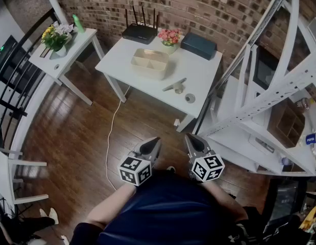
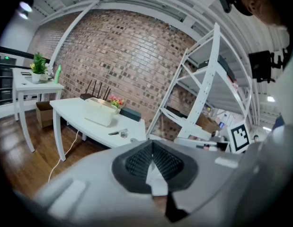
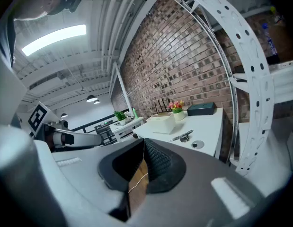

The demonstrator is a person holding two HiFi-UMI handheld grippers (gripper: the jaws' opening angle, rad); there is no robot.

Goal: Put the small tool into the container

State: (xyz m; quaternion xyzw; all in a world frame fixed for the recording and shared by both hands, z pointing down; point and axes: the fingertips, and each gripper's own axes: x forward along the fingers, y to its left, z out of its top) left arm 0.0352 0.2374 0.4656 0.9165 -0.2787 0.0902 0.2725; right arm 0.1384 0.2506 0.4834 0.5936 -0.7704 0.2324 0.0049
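The small tool [image 1: 174, 84] lies flat on the white table [image 1: 203, 75], near the tan container [image 1: 150, 63] but not touching it. In the head view its long side runs on a slant, from low left to high right. It is too small to tell which end is the front. The left gripper [image 1: 153, 143] and right gripper [image 1: 191, 139] are well back from the table. Both have their jaws pressed together, with nothing in them.
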